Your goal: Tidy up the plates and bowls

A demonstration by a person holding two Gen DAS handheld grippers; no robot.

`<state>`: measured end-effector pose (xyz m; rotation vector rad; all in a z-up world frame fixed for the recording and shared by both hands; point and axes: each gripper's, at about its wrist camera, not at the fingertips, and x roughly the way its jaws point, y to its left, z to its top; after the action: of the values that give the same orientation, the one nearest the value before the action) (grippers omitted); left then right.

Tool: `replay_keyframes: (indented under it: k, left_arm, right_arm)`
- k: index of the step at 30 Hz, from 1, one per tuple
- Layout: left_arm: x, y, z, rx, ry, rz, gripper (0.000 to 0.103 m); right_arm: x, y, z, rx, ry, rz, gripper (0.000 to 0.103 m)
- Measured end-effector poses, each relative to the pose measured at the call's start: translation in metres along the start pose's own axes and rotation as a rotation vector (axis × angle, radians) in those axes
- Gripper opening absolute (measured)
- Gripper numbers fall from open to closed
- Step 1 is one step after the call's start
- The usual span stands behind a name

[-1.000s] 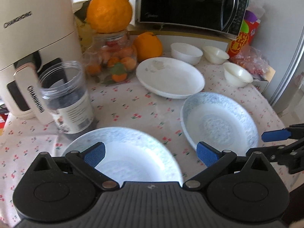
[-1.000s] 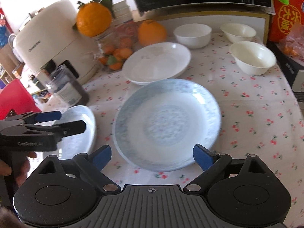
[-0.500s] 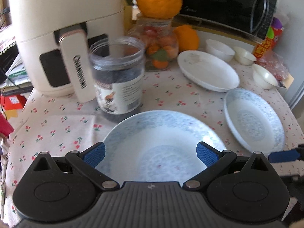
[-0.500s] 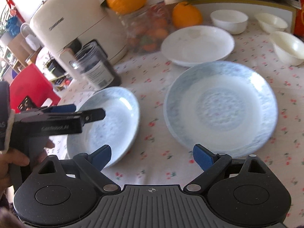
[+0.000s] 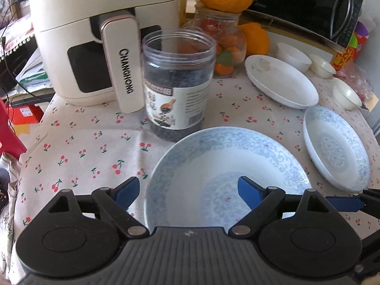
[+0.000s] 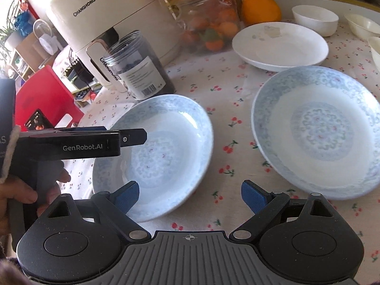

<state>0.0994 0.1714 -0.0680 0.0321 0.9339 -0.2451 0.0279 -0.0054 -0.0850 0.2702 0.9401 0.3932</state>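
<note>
Hovering spread and empty, the left tongs (image 5: 187, 191) straddle the near rim of the nearer blue plate (image 5: 225, 173) on the table (image 5: 95, 142); the right tongs (image 6: 190, 196), likewise spread and empty, sit between it and the second blue plate (image 6: 318, 133) to its right.

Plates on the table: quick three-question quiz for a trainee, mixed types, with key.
1. True or false: the left tongs are shut on the near blue-patterned plate.
2. How many blue-patterned plates are out, counting the far one?
3. What stands directly behind the near plate: A) plain white plate, B) open clear jar, C) white bowl?

Key: 1 false, they are open over it; 2 two; 3 B.
</note>
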Motion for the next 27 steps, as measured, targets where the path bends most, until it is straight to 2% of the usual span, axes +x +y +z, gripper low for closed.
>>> replay_keyframes:
  k: [5, 7, 10, 16, 20, 23, 27]
  left_arm:
    - [0.007, 0.005, -0.001, -0.013, 0.033, 0.003, 0.071]
    - [0.009, 0.005, -0.002, -0.016, 0.046, 0.002, 0.062]
    - [0.010, 0.006, -0.004, -0.020, 0.058, 0.000, 0.054]
    - [0.008, 0.007, -0.006, -0.025, 0.062, -0.002, 0.050]
    - [0.007, 0.009, -0.006, -0.034, 0.059, 0.005, 0.046]
    - [0.007, 0.012, -0.006, -0.049, 0.051, 0.007, 0.041]
    - [0.005, 0.015, -0.008, -0.062, 0.037, 0.015, 0.033]
  right_arm:
    - [0.012, 0.009, -0.002, -0.047, -0.009, -0.029, 0.091]
    - [0.015, 0.012, -0.002, -0.061, -0.011, -0.039, 0.089]
    - [0.017, 0.014, -0.003, -0.078, -0.020, -0.049, 0.084]
    - [0.019, 0.016, -0.003, -0.106, -0.033, -0.063, 0.066]
    - [0.020, 0.018, -0.003, -0.135, -0.040, -0.056, 0.051]
    - [0.020, 0.018, -0.003, -0.144, -0.041, -0.060, 0.049]
    - [0.018, 0.015, -0.001, -0.136, -0.038, -0.067, 0.040]
